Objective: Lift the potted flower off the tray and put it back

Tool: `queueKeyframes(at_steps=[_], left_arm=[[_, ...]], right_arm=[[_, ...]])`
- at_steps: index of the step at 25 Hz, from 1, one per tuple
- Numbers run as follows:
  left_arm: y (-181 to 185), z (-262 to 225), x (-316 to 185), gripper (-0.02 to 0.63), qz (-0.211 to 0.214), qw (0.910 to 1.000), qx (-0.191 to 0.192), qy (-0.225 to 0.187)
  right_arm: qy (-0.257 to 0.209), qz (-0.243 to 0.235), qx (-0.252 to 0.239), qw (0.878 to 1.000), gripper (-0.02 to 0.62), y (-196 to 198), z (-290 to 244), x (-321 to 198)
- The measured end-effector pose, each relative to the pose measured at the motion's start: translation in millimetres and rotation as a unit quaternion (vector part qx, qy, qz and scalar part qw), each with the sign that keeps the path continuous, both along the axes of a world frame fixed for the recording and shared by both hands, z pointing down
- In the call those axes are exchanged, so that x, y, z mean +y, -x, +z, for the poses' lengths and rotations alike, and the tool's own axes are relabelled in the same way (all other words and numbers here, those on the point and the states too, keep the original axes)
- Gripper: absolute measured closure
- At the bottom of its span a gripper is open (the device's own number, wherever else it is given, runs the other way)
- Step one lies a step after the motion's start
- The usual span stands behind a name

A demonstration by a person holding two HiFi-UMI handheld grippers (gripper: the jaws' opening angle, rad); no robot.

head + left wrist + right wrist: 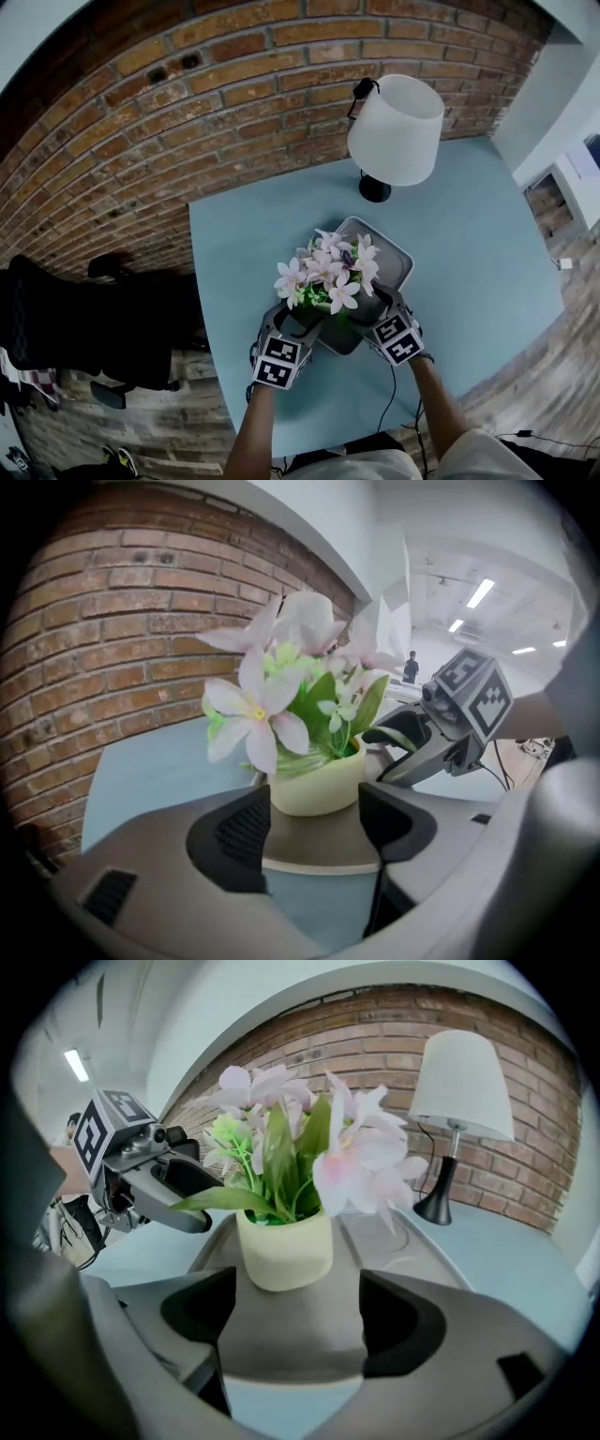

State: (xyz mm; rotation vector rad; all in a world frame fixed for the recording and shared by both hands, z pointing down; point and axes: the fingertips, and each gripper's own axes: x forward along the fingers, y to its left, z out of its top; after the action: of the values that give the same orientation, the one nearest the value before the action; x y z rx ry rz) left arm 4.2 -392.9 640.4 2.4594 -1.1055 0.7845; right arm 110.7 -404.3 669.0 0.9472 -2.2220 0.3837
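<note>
No words, numbers or brand names can be read anywhere in these views. The only printed signs are the black-and-white square markers on the cubes of the two grippers, and these show block patterns, not letters. In the head view, the left gripper (298, 324) carries its marker cube (278, 362) at about 6 o'clock, and the right gripper (373, 310) carries its own cube (397, 338) just right of that. The left gripper view shows the right gripper's cube at about 2 o'clock. The right gripper view shows the left gripper's cube at about 10 o'clock.
</note>
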Motion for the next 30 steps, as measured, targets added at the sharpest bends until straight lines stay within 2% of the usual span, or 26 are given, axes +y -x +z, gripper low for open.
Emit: queueKeyframes(at_steps=[4, 8, 17, 22, 25, 30], left_arm=[[17, -23, 18, 0.282, -0.001, 0.9996, -0.014, -0.026], [33, -50, 35, 0.310, -0.009, 0.9987, -0.002, -0.051], [51, -117, 107, 0.333, 0.011, 0.9945, 0.015, -0.103], [67, -158, 150, 0.347, 0.014, 0.9905, 0.028, -0.134], [72, -180, 174, 0.348, 0.019, 0.9876, 0.034, -0.152], [80, -217, 209, 0.362, 0.014, 0.9812, 0.049, -0.186]], right_arm=[[0.014, 0.039, -0.029, 0.999, 0.161, -20, -25, 26], [0.000, 0.073, -0.053, 0.996, 0.172, -31, -62, 54], [-0.063, 0.080, -0.082, 0.991, 0.201, -6, -152, 126], [-0.085, 0.100, -0.089, 0.987, 0.286, 10, -187, 168], [-0.102, 0.118, -0.089, 0.984, 0.305, 11, -209, 193], [-0.140, 0.139, -0.099, 0.975, 0.379, 11, -247, 230]])
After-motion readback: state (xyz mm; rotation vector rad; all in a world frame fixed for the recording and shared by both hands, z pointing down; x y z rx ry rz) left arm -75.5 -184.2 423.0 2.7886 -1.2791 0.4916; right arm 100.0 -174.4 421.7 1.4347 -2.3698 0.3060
